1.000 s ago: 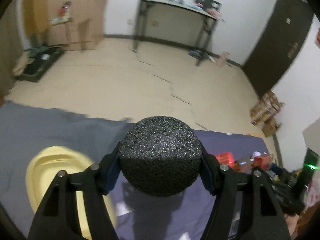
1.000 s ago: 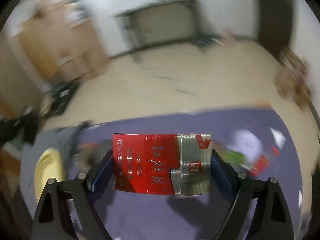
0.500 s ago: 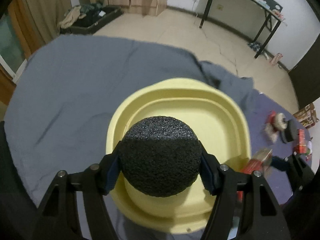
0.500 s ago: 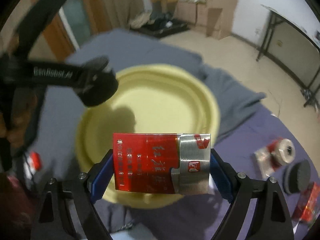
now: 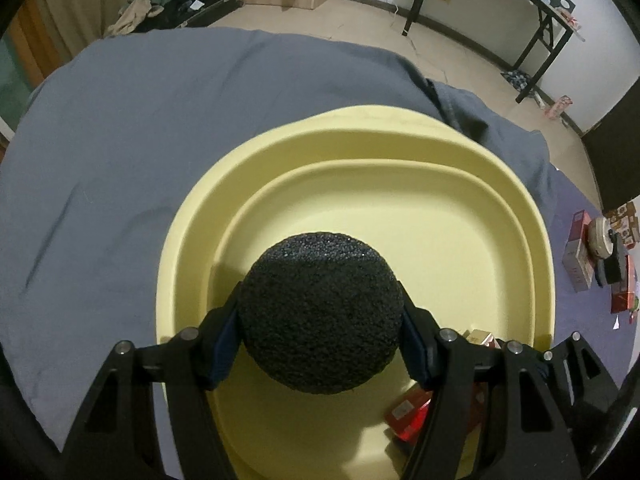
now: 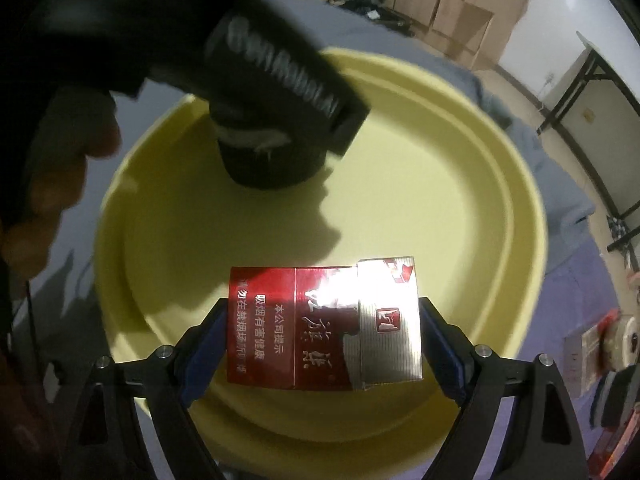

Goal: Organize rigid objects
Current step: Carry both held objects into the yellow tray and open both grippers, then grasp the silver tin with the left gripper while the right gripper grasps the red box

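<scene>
Yellow basin (image 6: 516, 184) beneath gripped cigarette pack (image 6: 324, 330)

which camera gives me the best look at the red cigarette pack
The right wrist view. The red cigarette pack sits front and centre there, clamped flat between the right gripper jaws over the yellow basin, its printed face readable. The left wrist view catches only a red corner low at the right, mostly hidden behind that camera's own jaws.

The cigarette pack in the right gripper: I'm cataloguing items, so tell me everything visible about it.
The cigarette pack is a rigid red box with a silver lid section, printed with white Chinese characters and glossy enough to catch glare. It lies sideways, clamped by its ends between the right gripper pads, over the yellow basin. Nothing else touches it.
</scene>
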Demonstrator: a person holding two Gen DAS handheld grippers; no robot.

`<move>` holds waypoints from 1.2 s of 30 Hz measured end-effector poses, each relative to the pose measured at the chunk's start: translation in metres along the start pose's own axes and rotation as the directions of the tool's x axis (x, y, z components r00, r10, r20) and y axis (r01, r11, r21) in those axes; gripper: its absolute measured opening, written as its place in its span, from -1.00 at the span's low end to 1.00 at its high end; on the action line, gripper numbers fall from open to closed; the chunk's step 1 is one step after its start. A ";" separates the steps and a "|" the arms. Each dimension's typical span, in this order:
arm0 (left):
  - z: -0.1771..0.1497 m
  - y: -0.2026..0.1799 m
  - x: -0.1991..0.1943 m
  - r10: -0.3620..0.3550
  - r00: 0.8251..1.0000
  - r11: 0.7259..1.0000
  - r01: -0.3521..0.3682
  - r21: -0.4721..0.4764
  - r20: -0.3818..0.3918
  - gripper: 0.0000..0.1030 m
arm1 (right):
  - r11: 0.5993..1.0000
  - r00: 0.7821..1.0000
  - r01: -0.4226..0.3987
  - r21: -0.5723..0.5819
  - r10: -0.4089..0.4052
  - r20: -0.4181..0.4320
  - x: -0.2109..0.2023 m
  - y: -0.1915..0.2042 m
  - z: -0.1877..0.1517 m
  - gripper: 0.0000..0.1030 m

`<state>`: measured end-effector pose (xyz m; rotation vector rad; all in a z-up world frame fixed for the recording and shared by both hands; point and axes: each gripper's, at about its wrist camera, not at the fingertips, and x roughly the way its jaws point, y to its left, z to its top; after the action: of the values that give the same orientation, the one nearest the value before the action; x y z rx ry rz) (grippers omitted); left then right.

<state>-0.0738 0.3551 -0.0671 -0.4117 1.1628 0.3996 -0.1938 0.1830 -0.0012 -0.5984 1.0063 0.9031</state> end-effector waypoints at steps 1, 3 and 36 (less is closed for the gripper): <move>0.000 0.000 0.001 0.001 1.000 1.000 -0.001 0.000 0.002 0.33 | 1.000 1.000 0.004 0.004 -0.004 0.004 0.003 0.000 0.000 0.71; -0.001 0.002 0.001 0.011 1.000 1.000 -0.011 0.005 0.016 0.33 | 1.000 1.000 -0.003 0.019 0.003 0.003 0.005 -0.001 0.000 0.71; 0.022 -0.255 -0.086 -0.124 0.988 0.920 0.080 0.383 0.091 1.00 | 0.703 0.946 0.166 0.692 -0.312 0.089 -0.179 -0.288 -0.234 0.99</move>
<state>0.0424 0.1393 0.0477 -0.1085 1.0723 0.0984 -0.0958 -0.2112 0.0670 -0.0011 0.9605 0.2966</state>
